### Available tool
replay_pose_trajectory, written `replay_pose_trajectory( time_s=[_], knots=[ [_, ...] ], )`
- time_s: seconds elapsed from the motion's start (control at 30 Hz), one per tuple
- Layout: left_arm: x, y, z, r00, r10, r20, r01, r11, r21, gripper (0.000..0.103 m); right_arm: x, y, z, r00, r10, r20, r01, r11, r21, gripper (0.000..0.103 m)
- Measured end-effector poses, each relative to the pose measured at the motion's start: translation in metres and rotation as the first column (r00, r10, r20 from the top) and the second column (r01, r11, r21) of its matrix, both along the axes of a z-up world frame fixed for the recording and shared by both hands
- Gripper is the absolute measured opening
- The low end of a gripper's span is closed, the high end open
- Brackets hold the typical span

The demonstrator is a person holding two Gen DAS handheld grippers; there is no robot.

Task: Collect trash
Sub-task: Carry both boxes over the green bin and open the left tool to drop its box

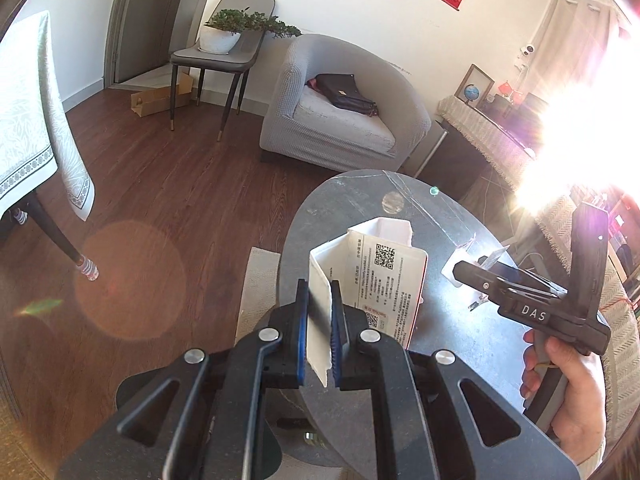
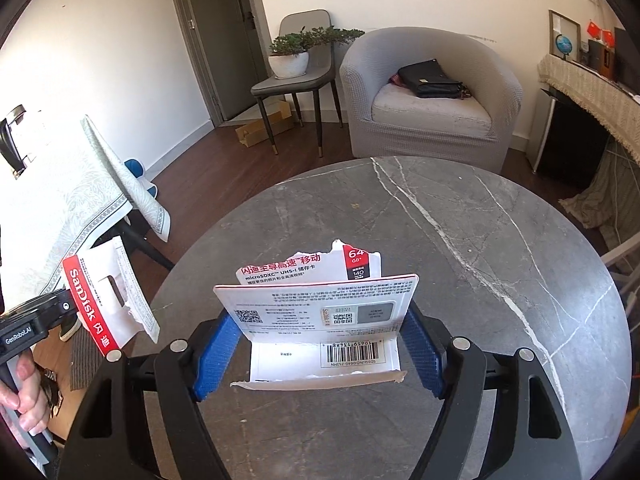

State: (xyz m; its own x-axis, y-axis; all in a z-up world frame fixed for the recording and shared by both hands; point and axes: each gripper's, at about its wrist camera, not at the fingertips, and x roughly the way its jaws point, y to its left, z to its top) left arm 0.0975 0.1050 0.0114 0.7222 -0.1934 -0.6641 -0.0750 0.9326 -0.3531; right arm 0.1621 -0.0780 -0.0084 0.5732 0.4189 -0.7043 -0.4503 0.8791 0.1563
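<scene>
My left gripper [image 1: 319, 328] is shut on a torn white SanDisk card package [image 1: 360, 280], holding it upright over the left edge of the round grey marble table [image 1: 460, 352]. The same package shows at the left of the right wrist view [image 2: 108, 304], with its red SanDisk strip. My right gripper [image 2: 320, 344] is open, its blue pads on either side of a second torn package piece [image 2: 320, 320] with a barcode and QR codes. That piece stands folded on the table [image 2: 460, 240]. In the left wrist view the right gripper [image 1: 472, 276] is at the right, near a white scrap.
A grey armchair [image 2: 432, 96] with a dark bag stands behind the table. A chair with a potted plant [image 2: 296, 56] is by the door. A table with a patterned cloth [image 2: 80, 192] is at the left. Strong sun glare fills the right of the left wrist view.
</scene>
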Motion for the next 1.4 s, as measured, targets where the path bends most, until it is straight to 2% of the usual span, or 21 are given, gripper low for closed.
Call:
replay_pose_trajectory(
  time_s=[0.37, 0.6, 0.77, 1.0, 1.27, 1.4],
  knots=[
    [-0.036, 0.026, -0.008, 0.999, 0.047, -0.009, -0.047, 0.999, 0.015, 0.011, -0.045, 0.048, 0.009, 0.994, 0.111, 0.021, -0.112, 0.993, 0.026, 0.077],
    [-0.054, 0.047, -0.02, 0.997, 0.067, -0.041, -0.066, 0.998, 0.018, 0.011, -0.064, 0.078, 0.009, 0.984, 0.179, 0.024, -0.18, 0.982, 0.061, 0.077],
    [-0.064, 0.064, -0.038, 0.992, 0.082, -0.098, -0.085, 0.996, -0.026, 0.011, -0.077, 0.105, 0.006, 0.968, 0.249, 0.025, -0.25, 0.966, 0.062, 0.077],
    [-0.077, 0.083, -0.069, 0.975, 0.113, -0.192, -0.121, 0.992, -0.035, 0.011, -0.09, 0.135, -0.002, 0.949, 0.314, 0.018, -0.314, 0.949, 0.035, 0.077],
    [-0.08, 0.095, -0.101, 0.956, 0.09, -0.277, -0.111, 0.992, -0.058, 0.011, -0.094, 0.16, -0.007, 0.936, 0.353, 0.0, -0.353, 0.935, 0.038, 0.077],
    [-0.083, 0.095, -0.119, 0.944, 0.07, -0.321, -0.088, 0.995, -0.04, 0.011, -0.098, 0.174, -0.011, 0.928, 0.372, -0.009, -0.371, 0.928, 0.027, 0.077]
  ],
)
